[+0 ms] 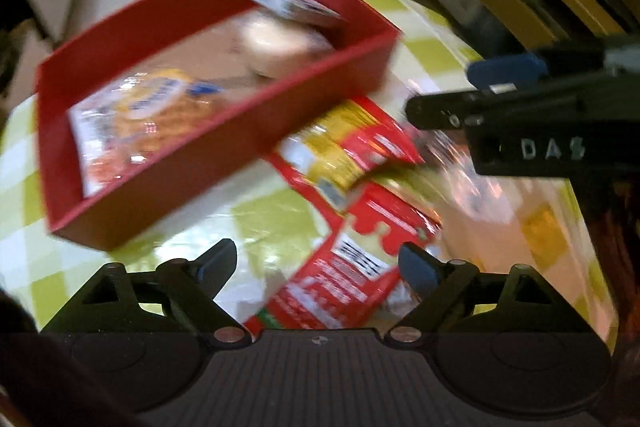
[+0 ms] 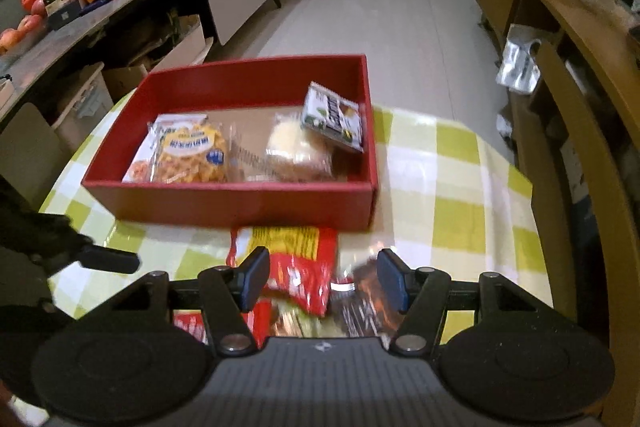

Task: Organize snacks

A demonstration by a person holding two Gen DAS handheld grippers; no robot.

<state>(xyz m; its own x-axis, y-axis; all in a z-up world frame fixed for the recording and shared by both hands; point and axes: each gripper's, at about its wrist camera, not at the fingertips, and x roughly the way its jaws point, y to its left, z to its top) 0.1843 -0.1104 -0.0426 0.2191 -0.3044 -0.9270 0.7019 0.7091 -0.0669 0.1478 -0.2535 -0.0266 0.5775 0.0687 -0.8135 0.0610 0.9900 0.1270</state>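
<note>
Red box (image 2: 236,205): sat on the green-checked tablecloth (image 2: 460,195), at 12 o'clock from both grippers.
Box contents: yellow waffle packet (image 2: 192,157) at 9 o'clock, round pale bun (image 2: 298,151) near centre, small green-and-white packet (image 2: 332,117) tilted against the wall at 3 o'clock.
Red-and-yellow snack bags (image 1: 356,163): lay loose on the cloth just in front of the box (blurred, count unclear).
Left gripper (image 1: 316,265): jaws apart, gripping nothing; a red bag lay below.
Right gripper (image 2: 324,279): jaws parted above red bag (image 2: 296,259); pads not pressing it.
</note>
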